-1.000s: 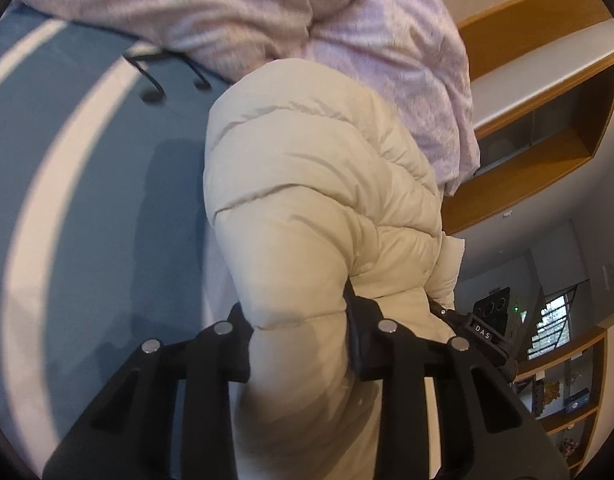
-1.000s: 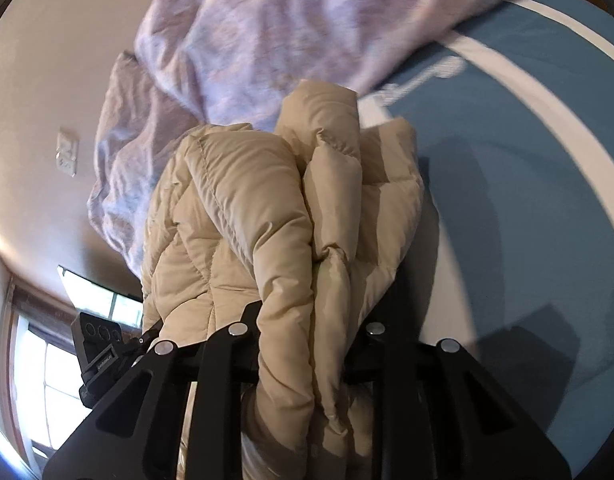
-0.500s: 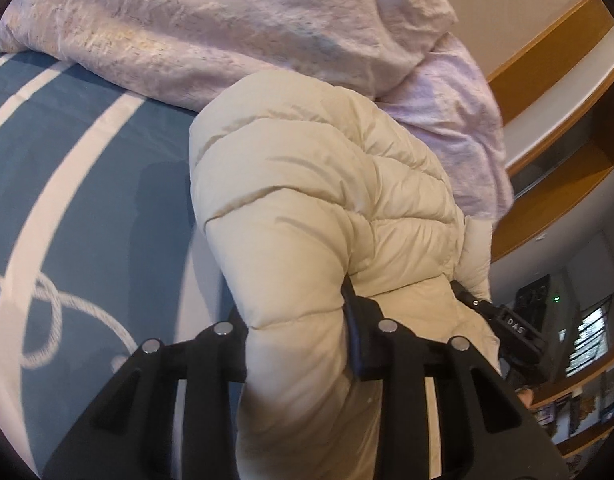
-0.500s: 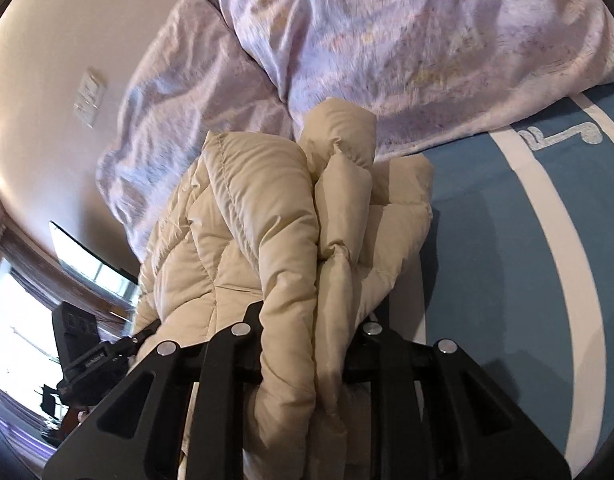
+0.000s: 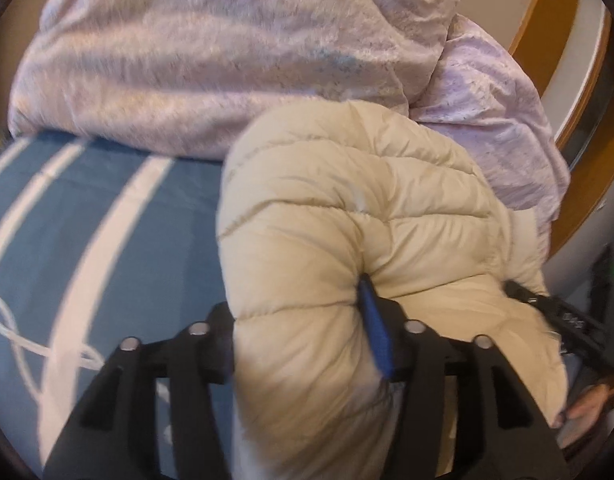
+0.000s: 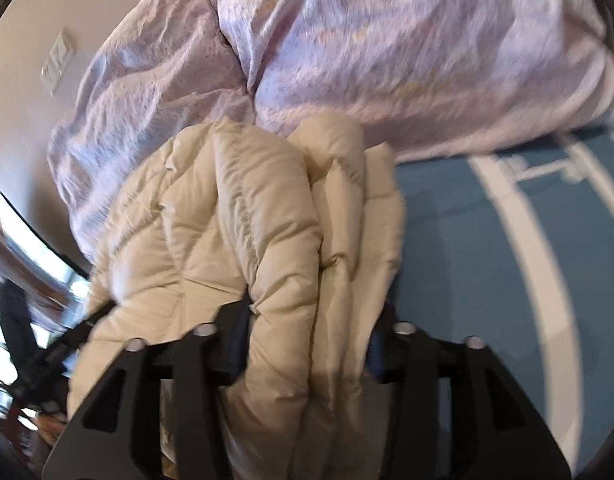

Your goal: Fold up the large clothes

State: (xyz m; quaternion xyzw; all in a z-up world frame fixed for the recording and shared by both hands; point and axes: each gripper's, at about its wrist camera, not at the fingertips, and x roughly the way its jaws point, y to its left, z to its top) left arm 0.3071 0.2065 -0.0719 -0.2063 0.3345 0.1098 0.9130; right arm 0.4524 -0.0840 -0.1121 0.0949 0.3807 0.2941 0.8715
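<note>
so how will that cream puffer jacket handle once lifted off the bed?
The puffer jacket is probably floppy: it bulges and drapes around the left claw. Likely light for its bulk, given the puffy quilting. The smooth shell squeezed in the right claw may slip.

My left tool's (image 5: pixel 303 332) left fingertip hides behind the puffy jacket (image 5: pixel 347 220), whose lower part the near edge cuts off. The far duvet (image 6: pixel 387 48) blurs in the right view.

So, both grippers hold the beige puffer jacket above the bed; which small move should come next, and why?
Probably lower it onto the blue striped sheet: the left gripper and right gripper both clamp the bunched puffer jacket, close to the lilac duvet.
</note>
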